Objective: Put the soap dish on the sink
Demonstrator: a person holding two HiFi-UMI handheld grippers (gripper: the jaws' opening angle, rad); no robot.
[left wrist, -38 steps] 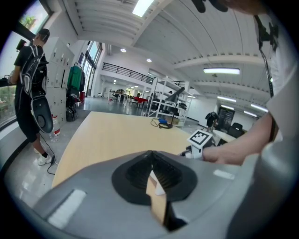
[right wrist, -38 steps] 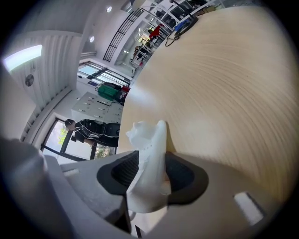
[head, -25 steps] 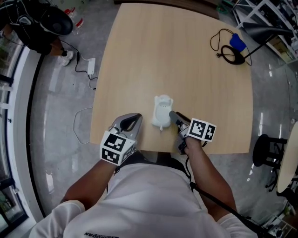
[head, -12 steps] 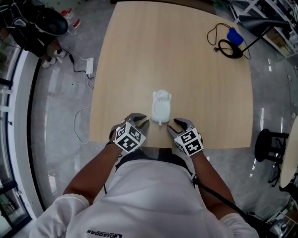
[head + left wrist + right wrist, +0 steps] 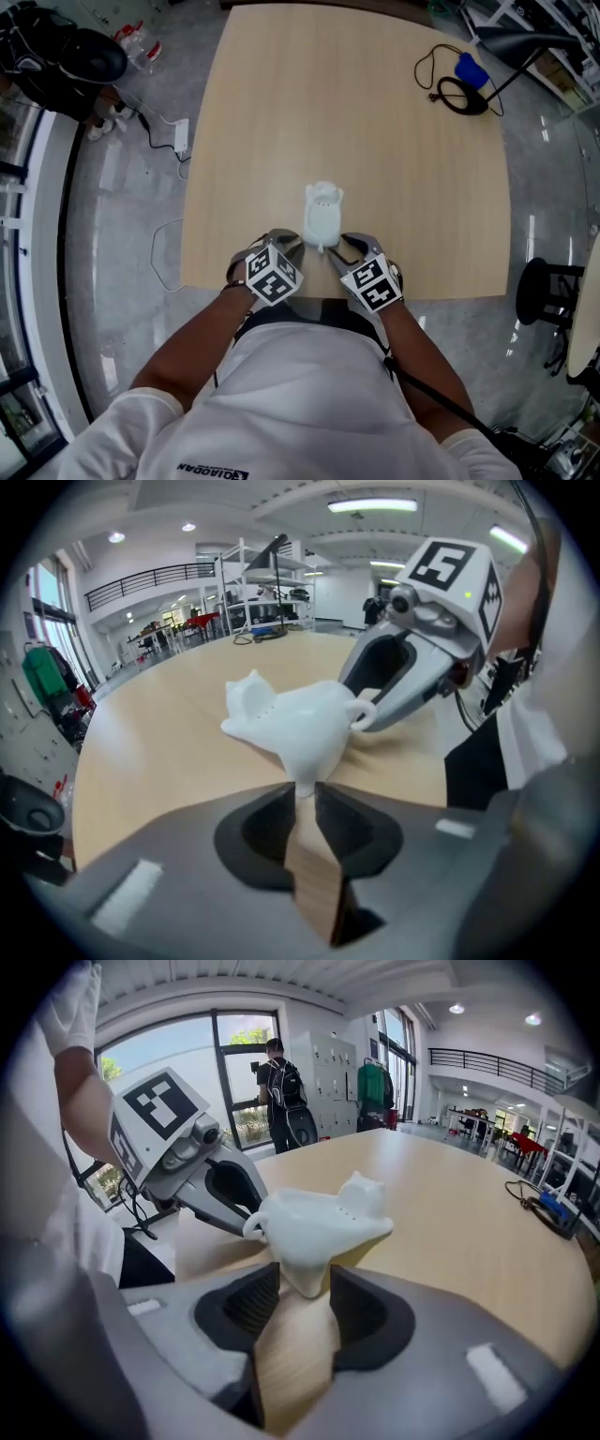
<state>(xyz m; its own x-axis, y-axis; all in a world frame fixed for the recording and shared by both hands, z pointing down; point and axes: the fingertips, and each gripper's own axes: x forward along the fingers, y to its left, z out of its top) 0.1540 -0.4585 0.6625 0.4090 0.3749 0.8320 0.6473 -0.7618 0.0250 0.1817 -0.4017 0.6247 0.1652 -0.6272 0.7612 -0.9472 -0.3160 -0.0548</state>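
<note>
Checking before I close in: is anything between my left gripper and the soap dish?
Nothing visible does. The soap dish sits on the table straight ahead of the left gripper, its near tip right at the slightly parted jaws.

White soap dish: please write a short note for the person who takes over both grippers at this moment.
Left gripper: jaws nearly together, and the tip of the white animal-shaped soap dish sits at their mouth. A grip is not certain.
Right gripper: open, jaws have just been closing. The dish's near end lies between them, not clearly pinched.
The dish rests on the light wooden table, near its front edge.
Done: both grippers are at the dish.
Left: grip it, lift it, carry it to the sink, which no view shows.
</note>
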